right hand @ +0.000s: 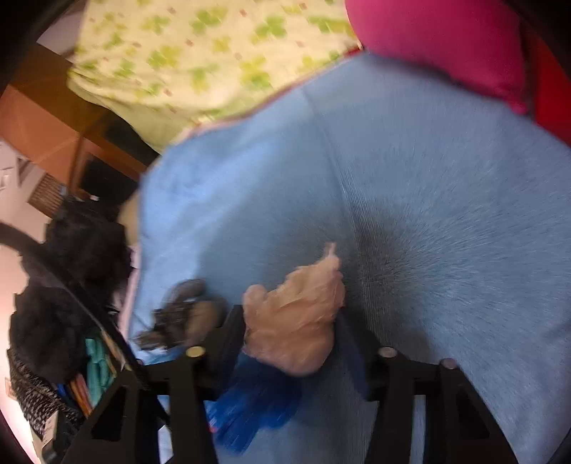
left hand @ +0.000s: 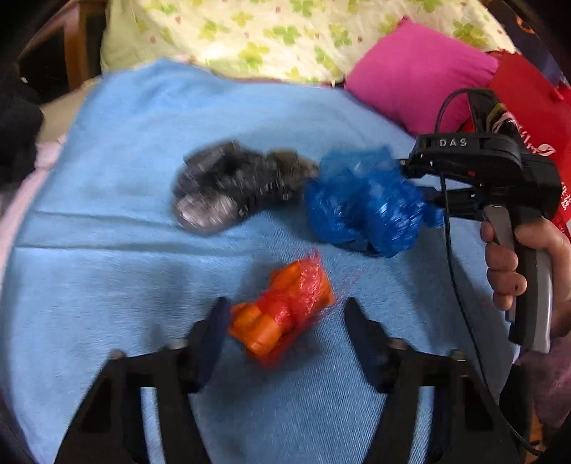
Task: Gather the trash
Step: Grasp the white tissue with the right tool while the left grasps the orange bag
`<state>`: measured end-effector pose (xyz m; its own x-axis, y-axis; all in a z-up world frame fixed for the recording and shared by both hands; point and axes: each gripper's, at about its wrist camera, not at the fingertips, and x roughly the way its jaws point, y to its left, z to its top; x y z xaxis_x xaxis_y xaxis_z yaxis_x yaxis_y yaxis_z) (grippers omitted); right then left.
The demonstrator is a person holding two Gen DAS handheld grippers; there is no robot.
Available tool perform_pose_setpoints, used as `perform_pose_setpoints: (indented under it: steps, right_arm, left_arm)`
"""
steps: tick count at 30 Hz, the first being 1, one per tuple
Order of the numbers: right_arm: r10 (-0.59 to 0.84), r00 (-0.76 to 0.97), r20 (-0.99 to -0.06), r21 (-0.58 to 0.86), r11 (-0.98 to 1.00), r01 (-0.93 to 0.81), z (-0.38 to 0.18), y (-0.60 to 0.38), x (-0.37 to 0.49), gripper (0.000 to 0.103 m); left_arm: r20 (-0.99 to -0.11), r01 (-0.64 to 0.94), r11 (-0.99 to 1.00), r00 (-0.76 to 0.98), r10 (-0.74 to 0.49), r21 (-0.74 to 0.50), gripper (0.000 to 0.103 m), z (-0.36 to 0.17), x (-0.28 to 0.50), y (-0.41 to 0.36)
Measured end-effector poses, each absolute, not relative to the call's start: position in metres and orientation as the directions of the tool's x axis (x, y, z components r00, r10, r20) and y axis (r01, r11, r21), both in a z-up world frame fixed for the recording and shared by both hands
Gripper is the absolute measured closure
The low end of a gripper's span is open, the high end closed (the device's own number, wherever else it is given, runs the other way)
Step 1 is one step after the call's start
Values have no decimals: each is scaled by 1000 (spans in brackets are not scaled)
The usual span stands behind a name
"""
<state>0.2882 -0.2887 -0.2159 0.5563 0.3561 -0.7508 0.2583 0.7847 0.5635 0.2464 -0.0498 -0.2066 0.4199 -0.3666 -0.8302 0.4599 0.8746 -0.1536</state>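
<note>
A light blue blanket (left hand: 125,271) covers a bed, with a clover-print quilt (left hand: 271,32) and a pink pillow (left hand: 417,75) at its far edge. The left tongs (left hand: 285,314) hang over the blanket with their jaws apart, and a crumpled orange-red bag (left hand: 285,307) lies between the tips; the left tip looks to be just at the bag's edge, the right one stands clear. Beyond these tongs lie a grey-black wad (left hand: 228,189) and, to its right, a blue plastic bag (left hand: 364,200). A hand (left hand: 517,260) grips the right tool at the right edge, its nose against the blue bag. In the right wrist view the right tongs (right hand: 289,332) flank a beige crumpled bag (right hand: 296,317); blur hides whether they pinch it. A blue bag shows beneath them.
</note>
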Motion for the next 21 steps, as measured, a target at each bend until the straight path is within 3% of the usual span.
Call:
perform_pose_setpoints:
  steps: [2,6,11,21]
  right_arm:
    - [359,563,-744,569,783,252,-223,-288,293,61]
    - [349,593,-725,570,788,232,-213,-292,274,63]
    - [334,660,-673,587,784,202,-177,-302,224,63]
    - [348,760,-550,621,778,93,-97,-301,107,63]
  left_arm:
    - [-835,456,878,418,-357,-147,62,-211,249,-51]
    - [-832,403,896,421,-360,-184,63,-201,244,-45]
    - [-811,384,913,486,-327,-138,63,-166,211,-44]
    - [-680,436,896,631,-372,-85,63,-61,115,-52]
